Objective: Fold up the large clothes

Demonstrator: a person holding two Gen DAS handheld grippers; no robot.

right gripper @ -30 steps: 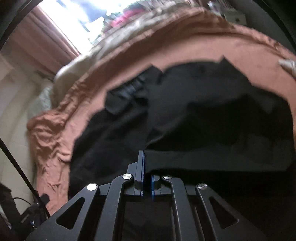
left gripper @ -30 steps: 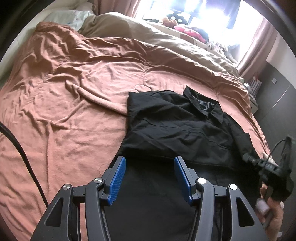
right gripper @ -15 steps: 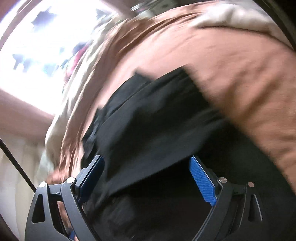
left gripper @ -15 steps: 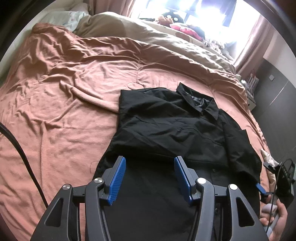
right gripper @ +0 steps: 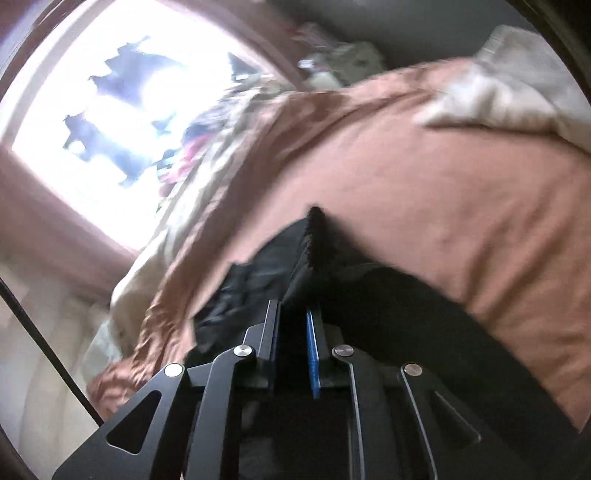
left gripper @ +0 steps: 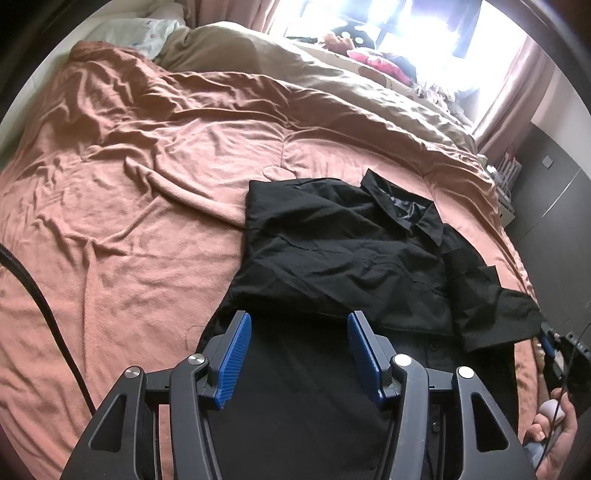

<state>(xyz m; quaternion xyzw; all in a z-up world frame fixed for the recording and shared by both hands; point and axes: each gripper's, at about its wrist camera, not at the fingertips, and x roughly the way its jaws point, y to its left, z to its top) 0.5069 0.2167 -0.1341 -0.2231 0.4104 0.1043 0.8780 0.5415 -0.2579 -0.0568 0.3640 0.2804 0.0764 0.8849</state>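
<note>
Salmon-pink fabric is spread across the whole bed [left gripper: 155, 206], wrinkled, with a beige duvet [left gripper: 332, 77] bunched along its far edge below a bright window [left gripper: 399, 26]. At the far left of the left wrist view a black cable [left gripper: 44, 310] is draped over the bedspread. Toward the middle, the left gripper [left gripper: 299, 354] is held above the near part of a black collared shirt [left gripper: 354, 258], pointed steeply down; its blue pads [left gripper: 236, 354] are set well apart and nothing is pinched between them, the dark cloth being seen only beneath the gap. The shirt is laid on the near right part of the bed, its left side already folded over onto the body, its collar [left gripper: 402, 210] turned toward the window. Further right, one short sleeve [left gripper: 506, 317] is stretched out toward the bed's right edge, where its tip is met by the right gripper [left gripper: 546, 343], with a hand [left gripper: 557, 432] seen below it at the frame's corner.

In the blurred right wrist view, the right gripper [right gripper: 293, 325] is seen with its jaws closing, almost together, and a peak of black shirt fabric [right gripper: 314, 243] is caught between them and drawn up off the bedspread [right gripper: 443, 192].
</note>
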